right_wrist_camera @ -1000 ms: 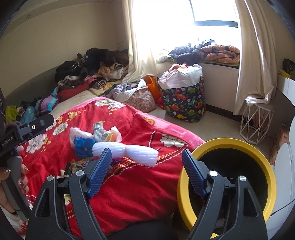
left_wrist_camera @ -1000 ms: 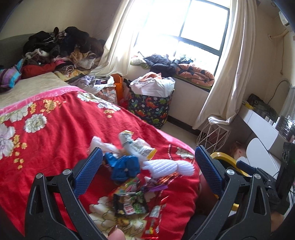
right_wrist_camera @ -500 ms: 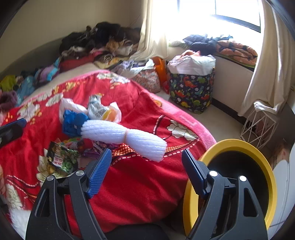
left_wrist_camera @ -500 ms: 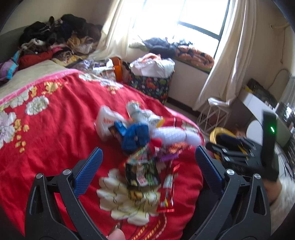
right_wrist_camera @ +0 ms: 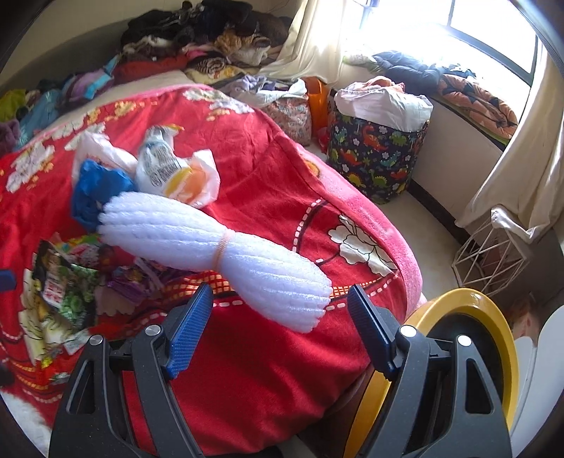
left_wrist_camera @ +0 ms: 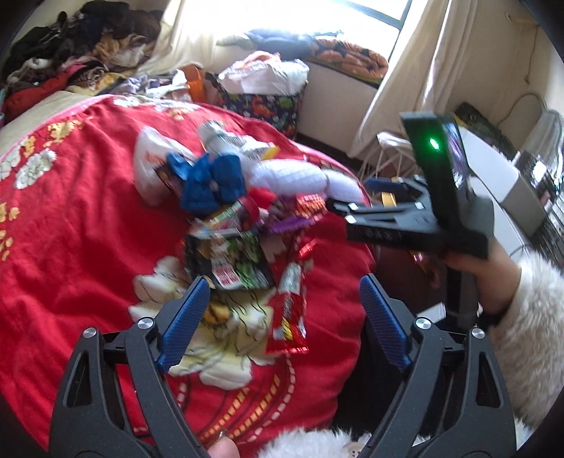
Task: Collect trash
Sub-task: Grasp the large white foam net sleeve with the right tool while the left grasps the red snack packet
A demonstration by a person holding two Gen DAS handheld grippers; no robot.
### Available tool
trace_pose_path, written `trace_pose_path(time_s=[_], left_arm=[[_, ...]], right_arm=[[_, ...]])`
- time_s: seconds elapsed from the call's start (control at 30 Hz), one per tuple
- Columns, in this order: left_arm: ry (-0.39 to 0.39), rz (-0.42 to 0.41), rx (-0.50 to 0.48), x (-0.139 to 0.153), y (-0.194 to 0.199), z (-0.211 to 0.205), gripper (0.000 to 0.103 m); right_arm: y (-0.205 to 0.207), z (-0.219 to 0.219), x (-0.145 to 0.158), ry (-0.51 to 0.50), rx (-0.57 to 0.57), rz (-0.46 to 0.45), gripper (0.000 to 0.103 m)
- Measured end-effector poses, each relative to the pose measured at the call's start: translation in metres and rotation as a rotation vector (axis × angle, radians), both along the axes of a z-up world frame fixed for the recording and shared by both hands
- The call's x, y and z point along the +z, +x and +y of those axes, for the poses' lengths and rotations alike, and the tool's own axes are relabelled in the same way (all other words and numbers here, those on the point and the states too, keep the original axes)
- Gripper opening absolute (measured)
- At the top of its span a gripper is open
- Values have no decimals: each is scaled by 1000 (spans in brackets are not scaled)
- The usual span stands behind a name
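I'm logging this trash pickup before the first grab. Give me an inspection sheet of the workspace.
Surface: red floral blanket on a bed.
Job's things: white foam netting bundle, blue crumpled bag, red snack wrapper, dark snack packet; yellow-rimmed bin beside the bed.
Clutter: clothes heap, dinosaur-print hamper.
Grippers: left gripper jaws closing, nothing pressed between them; right gripper open, empty, near the foam.
Cables: one on the far wall.
Surroundings: curtains, white wire basket.
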State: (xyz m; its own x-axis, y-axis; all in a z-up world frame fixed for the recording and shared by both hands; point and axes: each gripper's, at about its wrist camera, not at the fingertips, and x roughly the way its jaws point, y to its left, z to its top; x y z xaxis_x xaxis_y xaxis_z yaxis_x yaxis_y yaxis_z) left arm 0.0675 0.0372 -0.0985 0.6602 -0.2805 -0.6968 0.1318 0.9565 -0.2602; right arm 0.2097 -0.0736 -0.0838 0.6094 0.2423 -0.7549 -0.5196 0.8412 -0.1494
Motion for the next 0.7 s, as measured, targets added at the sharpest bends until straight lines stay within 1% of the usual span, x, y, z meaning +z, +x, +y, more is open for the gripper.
trace_pose_path(time_s=[0.17,0.23,0.27,0.3,0.33,0.37,0.4,0.43,0.47,0.5,0.53,0.6,0.7], left_arm=[[24,54,-34,-13,2,-12,73],[32,73,-33,-19,4,-14,69],[34,85,-33,-21,4,-14,67],[36,95,-33,-24,4,-14,62],[40,109,-30,-27,5,-14,57],[42,130,-28,-32,6,-14,55],[43,139,-27,-34,6,-13,50],[47,148,-27,-36,5,-13,43],[50,153,-28,-37,5,-13,40],[52,157,-30,-38,4,-13,33],[55,162,-31,-39,4,-13,26],[57,167,-34,-40,4,-13,19],[54,161,-39,-39,1,-13,19]], right_arm=[[10,3,-8,-26,6,8,75],[12,5,-10,-32,19,17,63],[12,6,-12,-39,27,24,52],[14,7,-14,-46,33,36,47],[15,7,-16,-47,37,49,45],[15,7,-17,-41,38,54,40],[14,7,-17,-32,39,58,36],[12,6,-17,-26,38,58,33],[11,6,-16,-19,36,58,29],[9,5,-15,-11,33,58,25],[8,3,-14,3,28,58,25],[5,-1,-10,37,14,62,21],[1,-8,-4,91,-15,61,19]])
